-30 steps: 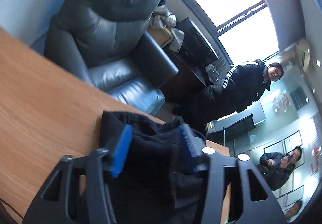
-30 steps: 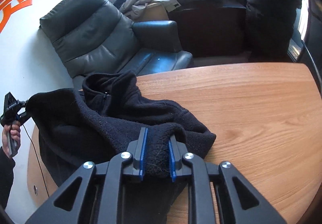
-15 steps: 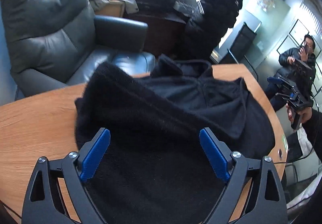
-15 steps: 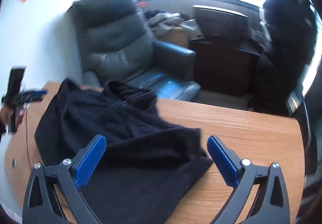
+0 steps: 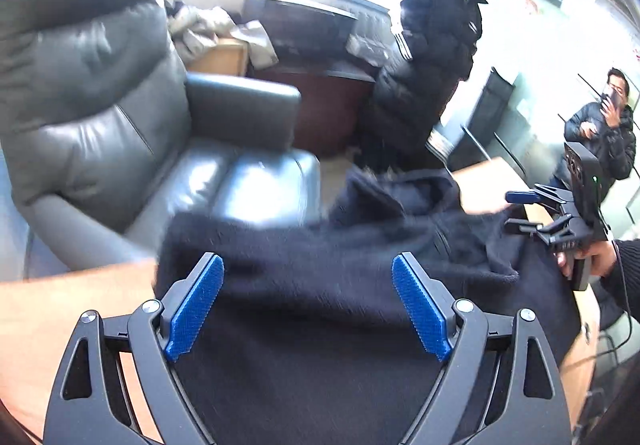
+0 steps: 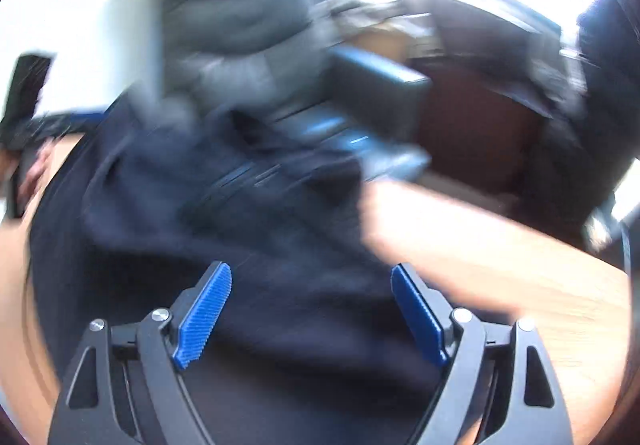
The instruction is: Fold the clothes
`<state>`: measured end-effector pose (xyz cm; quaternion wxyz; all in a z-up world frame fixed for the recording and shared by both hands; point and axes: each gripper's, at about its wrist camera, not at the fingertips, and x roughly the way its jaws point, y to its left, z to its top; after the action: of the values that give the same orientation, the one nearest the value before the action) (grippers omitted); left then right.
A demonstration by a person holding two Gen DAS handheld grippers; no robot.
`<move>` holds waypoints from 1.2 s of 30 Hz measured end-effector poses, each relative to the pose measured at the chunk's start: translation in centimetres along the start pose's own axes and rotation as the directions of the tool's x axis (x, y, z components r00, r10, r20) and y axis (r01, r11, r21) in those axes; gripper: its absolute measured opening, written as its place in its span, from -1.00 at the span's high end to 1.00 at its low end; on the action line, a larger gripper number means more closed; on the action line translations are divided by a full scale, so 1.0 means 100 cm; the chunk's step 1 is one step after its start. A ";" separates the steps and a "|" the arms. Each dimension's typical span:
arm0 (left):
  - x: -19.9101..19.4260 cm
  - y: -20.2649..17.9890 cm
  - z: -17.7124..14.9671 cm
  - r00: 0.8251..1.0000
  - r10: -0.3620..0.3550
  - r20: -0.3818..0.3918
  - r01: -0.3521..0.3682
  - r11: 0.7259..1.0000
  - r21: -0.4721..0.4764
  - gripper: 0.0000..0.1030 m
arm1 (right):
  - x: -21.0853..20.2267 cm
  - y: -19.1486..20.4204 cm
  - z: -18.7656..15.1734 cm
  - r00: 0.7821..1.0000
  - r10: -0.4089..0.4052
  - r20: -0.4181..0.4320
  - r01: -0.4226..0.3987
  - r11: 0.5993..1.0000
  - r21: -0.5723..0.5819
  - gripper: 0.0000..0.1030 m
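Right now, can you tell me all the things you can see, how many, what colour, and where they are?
fleece jacket: one, black, spread on the table under both grippers.
table: one, light wood, under the jacket.
armchair: one, grey leather, behind the table.
pile of cloth: one, pale, on a brown box behind the armchair.
dark cabinet: one, dark brown, by the window.
bystanders: two, in dark coats; one stands by the cabinet, one farther right holds up a phone.
left hand-held gripper: one, black with blue pads, jaws open above the jacket.
right hand-held gripper: one, black with blue pads, jaws open over the jacket, just narrowed slightly.
hand: one, holding the right gripper's handle.
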<state>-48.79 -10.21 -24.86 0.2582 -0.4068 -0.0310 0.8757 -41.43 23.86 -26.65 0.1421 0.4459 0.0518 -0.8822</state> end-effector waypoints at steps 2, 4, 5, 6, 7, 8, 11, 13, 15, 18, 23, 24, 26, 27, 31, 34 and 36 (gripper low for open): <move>0.006 0.005 0.009 1.000 0.019 0.021 -0.019 1.000 -0.022 -0.71 | 0.005 -0.025 0.008 0.997 -0.079 -0.012 0.080 0.995 0.056 -0.68; 0.018 0.008 0.013 0.999 0.050 -0.007 -0.050 0.998 -0.026 -0.71 | -0.005 -0.029 0.010 0.997 -0.074 -0.003 0.074 0.995 0.067 -0.68; 0.023 0.009 0.015 0.998 0.060 -0.027 -0.061 0.998 -0.023 -0.67 | -0.014 -0.027 0.011 0.998 -0.061 0.013 0.060 0.996 0.066 -0.68; 0.018 0.003 0.014 0.999 0.012 -0.037 -0.012 1.000 -0.009 -0.62 | -0.023 -0.023 0.011 0.999 -0.033 0.026 0.031 0.998 0.060 -0.68; 0.012 -0.003 0.013 0.998 -0.040 -0.046 0.040 0.999 0.007 -0.62 | -0.032 -0.010 0.009 0.999 0.044 0.026 -0.045 0.998 0.037 -0.68; 0.005 -0.008 0.012 0.994 -0.092 -0.056 0.093 0.995 0.021 -0.64 | -0.041 0.004 0.007 0.992 0.120 0.025 -0.121 0.993 0.015 -0.70; -0.011 -0.033 -0.003 0.969 -0.204 -0.140 0.222 0.967 0.124 -0.74 | -0.045 0.060 -0.013 0.939 0.338 -0.067 -0.342 0.937 -0.072 -0.73; -0.004 -0.043 -0.020 0.956 -0.193 -0.222 0.235 0.954 0.186 -0.80 | -0.023 0.088 -0.030 0.901 0.399 -0.170 -0.416 0.907 -0.074 -0.72; 0.010 -0.042 -0.032 0.947 -0.177 -0.267 0.233 0.952 0.196 -0.80 | 0.005 0.090 -0.043 0.899 0.380 -0.220 -0.397 0.917 -0.038 -0.66; 0.020 -0.036 -0.039 0.958 -0.181 -0.224 0.224 0.956 0.188 -0.80 | 0.023 0.065 -0.037 0.925 0.343 -0.166 -0.339 0.939 0.053 -0.61; 0.025 -0.040 -0.044 0.973 -0.170 -0.154 0.198 0.962 0.190 -0.80 | 0.015 0.015 -0.008 0.970 0.237 -0.062 -0.230 0.968 0.099 -0.60; 0.025 -0.042 -0.046 0.975 -0.160 -0.153 0.190 0.960 0.207 -0.82 | 0.016 0.004 -0.005 0.974 0.219 -0.059 -0.212 0.971 0.107 -0.60; 0.024 -0.045 -0.051 0.977 -0.139 -0.163 0.176 0.954 0.244 -0.82 | 0.017 -0.007 -0.003 0.991 0.120 -0.053 -0.113 0.987 0.110 -0.61; 0.023 -0.046 -0.050 0.977 -0.135 -0.165 0.174 0.952 0.250 -0.82 | 0.015 -0.015 -0.003 0.994 0.098 -0.051 -0.091 0.988 0.128 -0.61; 0.010 -0.050 -0.026 0.978 -0.172 -0.116 0.195 0.954 0.229 -0.82 | -0.018 -0.027 -0.007 0.994 0.106 -0.015 -0.102 0.981 0.166 -0.62; 0.017 -0.047 0.000 0.983 -0.170 -0.069 0.181 0.957 0.227 -0.92 | -0.022 -0.010 -0.008 0.987 0.157 -0.027 -0.153 0.980 0.125 -0.74; 0.042 -0.035 0.011 0.986 -0.126 -0.110 0.145 0.970 0.194 -0.97 | -0.005 -0.003 -0.007 0.981 0.183 -0.067 -0.173 0.976 0.132 -0.74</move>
<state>-50.40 -5.00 -26.15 0.3584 -0.4175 0.0427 0.8339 -40.73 24.42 -26.65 0.1903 0.4912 -0.0383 -0.8491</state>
